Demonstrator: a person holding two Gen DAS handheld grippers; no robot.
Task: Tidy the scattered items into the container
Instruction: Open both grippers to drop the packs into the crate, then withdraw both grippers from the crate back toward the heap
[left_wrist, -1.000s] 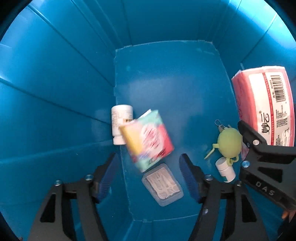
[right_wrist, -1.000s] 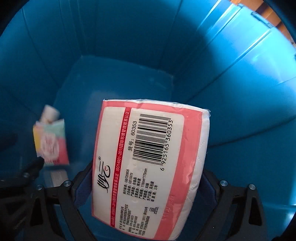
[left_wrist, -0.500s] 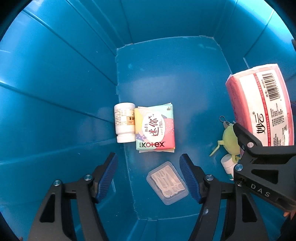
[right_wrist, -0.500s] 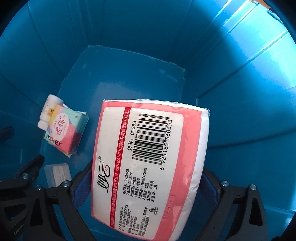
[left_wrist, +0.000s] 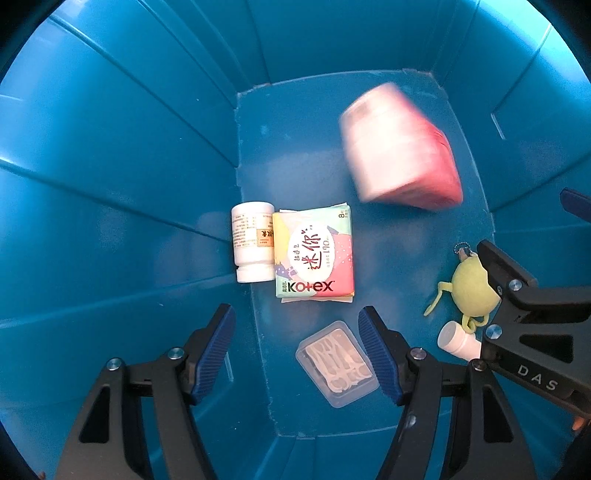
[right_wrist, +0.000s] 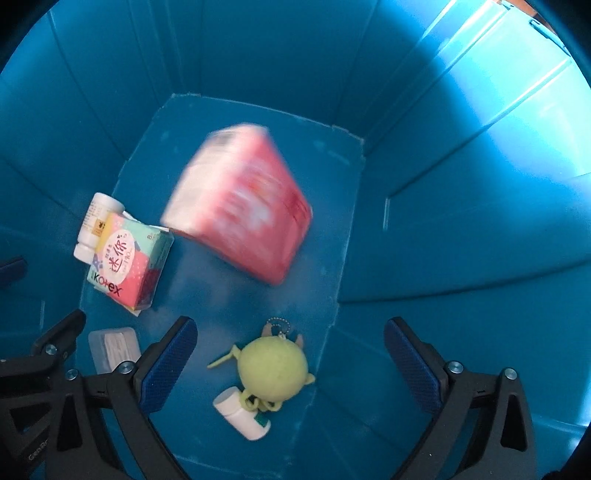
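Observation:
Both grippers point down into a deep blue bin (left_wrist: 129, 155) (right_wrist: 461, 184). A pink tissue pack (left_wrist: 400, 149) (right_wrist: 240, 206), blurred by motion, is in the bin free of any gripper, near its floor. My right gripper (right_wrist: 291, 365) is still opening, with nothing between its blue pads. My left gripper (left_wrist: 297, 350) stands open and empty above a clear floss-pick case (left_wrist: 336, 365). On the floor lie a Kotex pad packet (left_wrist: 314, 251) (right_wrist: 127, 262), a white pill bottle (left_wrist: 253, 243) (right_wrist: 94, 225), a green plush keychain (right_wrist: 271, 365) (left_wrist: 471, 288) and a small white tube (right_wrist: 242, 413).
The bin's ribbed walls rise steeply on every side. Bare floor shows at the far end, behind the tissue pack. The right gripper's black frame (left_wrist: 535, 332) crowds the lower right of the left wrist view.
The tissue pack left the right gripper's jaws and dropped toward the bin floor. The Kotex packet, falling a second ago, came to rest beside the pill bottle. Neither hand moved noticeably.

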